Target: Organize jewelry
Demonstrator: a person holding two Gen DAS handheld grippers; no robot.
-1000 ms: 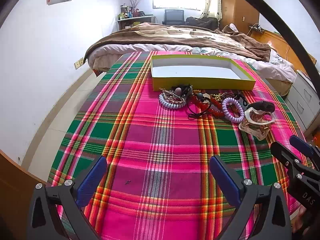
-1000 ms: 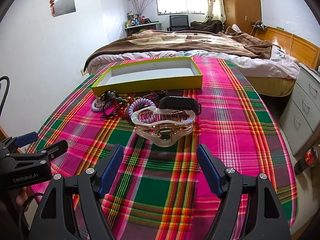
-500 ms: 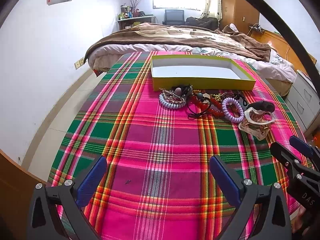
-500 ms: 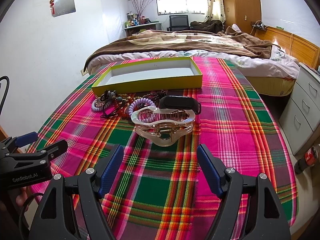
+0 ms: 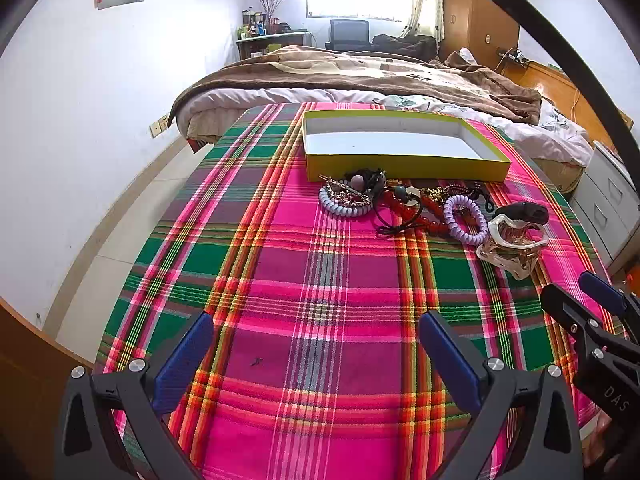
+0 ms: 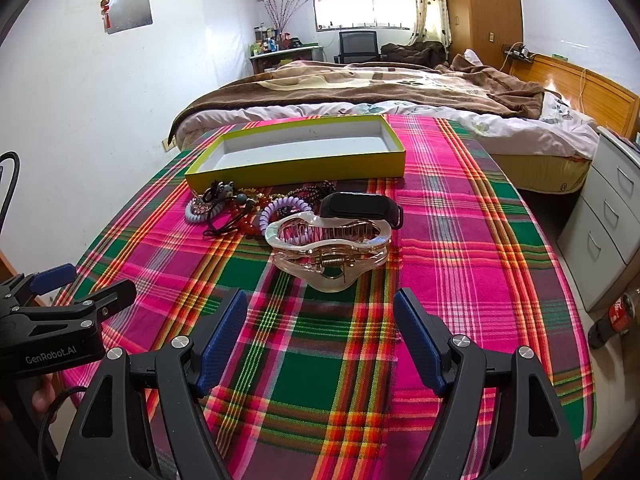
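Note:
A shallow yellow box (image 5: 404,163) (image 6: 304,170) with a white inside stands empty on the plaid cloth. In front of it lies a heap of jewelry: a lilac coil bracelet (image 5: 345,209), red beads (image 5: 430,222), a purple coil tie (image 5: 466,224) (image 6: 280,206), a clear hair claw (image 5: 510,246) (image 6: 330,254) and a black wristband (image 6: 360,206). My left gripper (image 5: 316,354) is open over bare cloth, well short of the heap. My right gripper (image 6: 320,334) is open too, just short of the hair claw.
The plaid-covered table (image 5: 280,280) stands beside a bed (image 6: 380,84). White drawers (image 6: 608,216) are at the right, with a cola bottle (image 6: 614,314) on the floor. A white wall runs along the left.

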